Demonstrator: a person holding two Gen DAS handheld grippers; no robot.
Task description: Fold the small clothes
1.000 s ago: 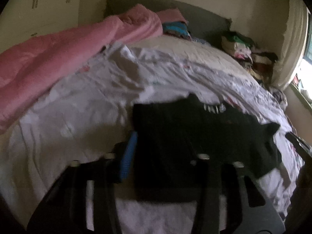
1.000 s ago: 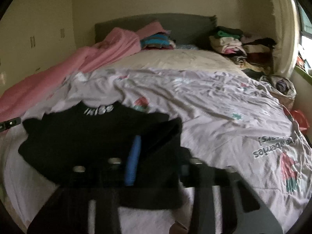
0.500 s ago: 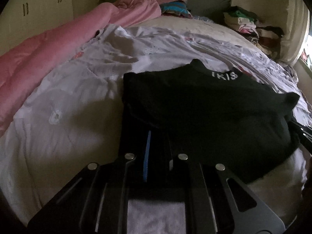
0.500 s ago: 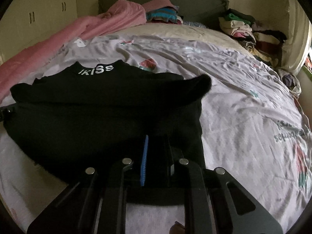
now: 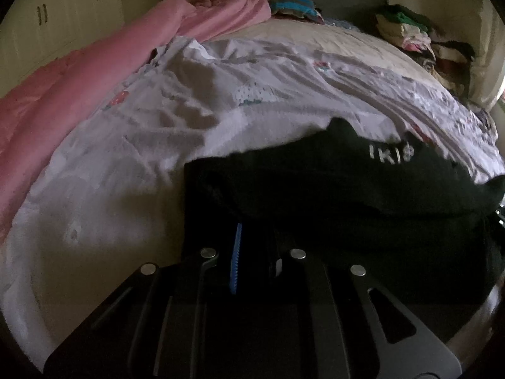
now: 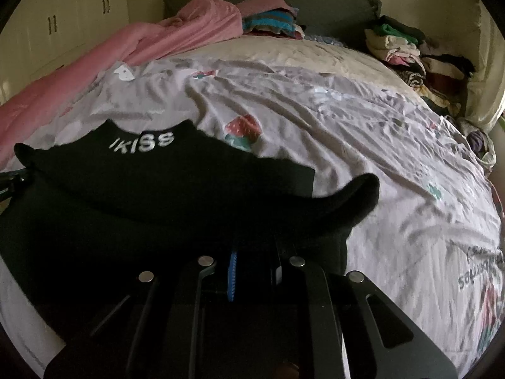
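Note:
A small black top (image 5: pixel 347 189) with white "IKISS" lettering at its collar lies across the near part of the bed; it also shows in the right wrist view (image 6: pixel 157 183). My left gripper (image 5: pixel 255 246) is shut on the top's near left hem. My right gripper (image 6: pixel 255 252) is shut on the near right hem, with a sleeve (image 6: pixel 356 195) curling up just beyond it. The near edge is lifted and doubled over toward the collar. The fingertips are hidden in the dark cloth.
The bed has a wrinkled white printed sheet (image 6: pixel 347 120). A pink duvet (image 5: pixel 79 85) runs along the left side. Piles of folded clothes sit by the headboard (image 6: pixel 271 22) and at the far right (image 6: pixel 404 47). Wardrobe doors (image 6: pixel 50 25) stand at left.
Both grippers closed from open onto the top's near hem and carried it up and forward toward the collar, so the garment now sits doubled over.

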